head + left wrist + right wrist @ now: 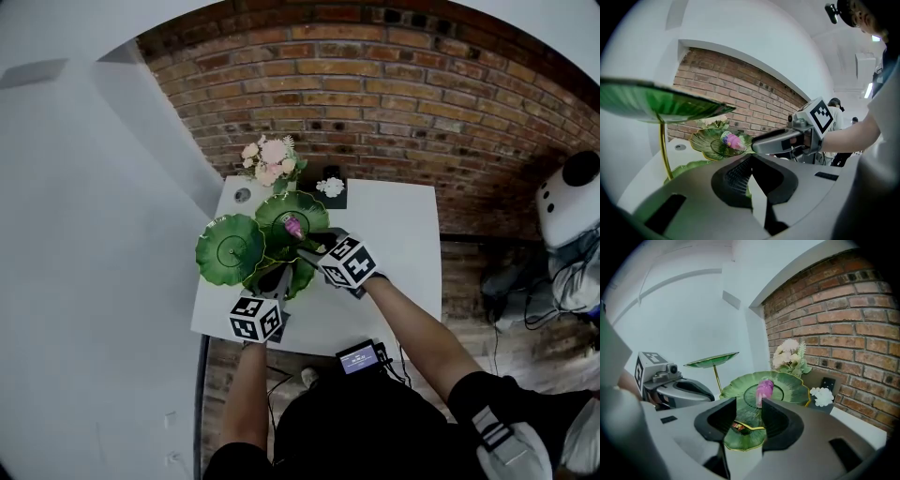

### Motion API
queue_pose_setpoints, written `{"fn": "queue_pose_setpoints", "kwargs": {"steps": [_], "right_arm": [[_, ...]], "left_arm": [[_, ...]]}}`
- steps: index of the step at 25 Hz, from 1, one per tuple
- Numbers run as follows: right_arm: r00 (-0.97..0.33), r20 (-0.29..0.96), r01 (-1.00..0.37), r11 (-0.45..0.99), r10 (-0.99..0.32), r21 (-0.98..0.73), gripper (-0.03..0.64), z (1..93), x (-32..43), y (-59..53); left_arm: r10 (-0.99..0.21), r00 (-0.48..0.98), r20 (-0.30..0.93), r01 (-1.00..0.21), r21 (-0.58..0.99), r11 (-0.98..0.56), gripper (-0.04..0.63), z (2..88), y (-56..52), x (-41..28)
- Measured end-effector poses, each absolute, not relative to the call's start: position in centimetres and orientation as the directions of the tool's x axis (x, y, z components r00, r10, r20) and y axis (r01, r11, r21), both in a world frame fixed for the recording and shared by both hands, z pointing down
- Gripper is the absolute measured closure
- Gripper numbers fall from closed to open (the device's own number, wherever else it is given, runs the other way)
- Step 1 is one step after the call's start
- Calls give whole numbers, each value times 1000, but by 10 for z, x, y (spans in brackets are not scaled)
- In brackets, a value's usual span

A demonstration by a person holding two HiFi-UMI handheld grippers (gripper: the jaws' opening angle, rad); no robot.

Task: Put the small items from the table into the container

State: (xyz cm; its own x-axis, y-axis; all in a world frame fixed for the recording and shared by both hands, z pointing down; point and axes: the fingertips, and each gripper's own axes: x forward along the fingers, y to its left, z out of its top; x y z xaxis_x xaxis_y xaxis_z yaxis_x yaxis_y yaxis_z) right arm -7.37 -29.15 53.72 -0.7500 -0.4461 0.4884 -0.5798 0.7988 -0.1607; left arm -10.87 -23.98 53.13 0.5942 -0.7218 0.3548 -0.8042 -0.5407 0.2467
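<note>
Holding, left claw point(751, 164): nothing; jaws are pressed together.
Right claw point(749, 404): jaws are spread apart; low leaf dish point(743, 441) seen between them.
Wrapped sweet point(739, 427): laid in that dish.
Pink item point(764, 391): laid in far leaf dish point(790, 384); print cannot be read.

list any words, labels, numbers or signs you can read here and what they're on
No text here can be read.
The marker cubes on the left gripper and right gripper: black-and-white square patterns only, no letters.
The small screen by the person: lit, too blurred to read.
The pink item on the green leaf tray: label print too small to read.
</note>
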Motion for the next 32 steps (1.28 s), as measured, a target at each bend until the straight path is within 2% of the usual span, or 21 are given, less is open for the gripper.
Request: {"fn": "queue_pose_setpoints", "kwargs": {"steps": [6, 11, 15, 32], "right_arm": [[-748, 482, -588, 792, -456, -163, 440, 533, -69, -281], [-741, 464, -606, 781, -485, -152, 519, 527, -61, -267], [-746, 456, -605, 780, -485, -161, 554, 526, -60, -251], [-750, 518, -583, 782, -412, -221, 592, 577, -56, -185]], "left_arm": [[-723, 596, 351, -803, 241, -545, 586, 528, -230, -109], [-726, 595, 346, -804, 232, -548, 586, 524, -215, -109], [-725, 595, 346, -803, 240, -545, 586, 528, -200, -110], [-719, 588, 370, -808, 297, -509, 586, 562, -149, -115]]}}
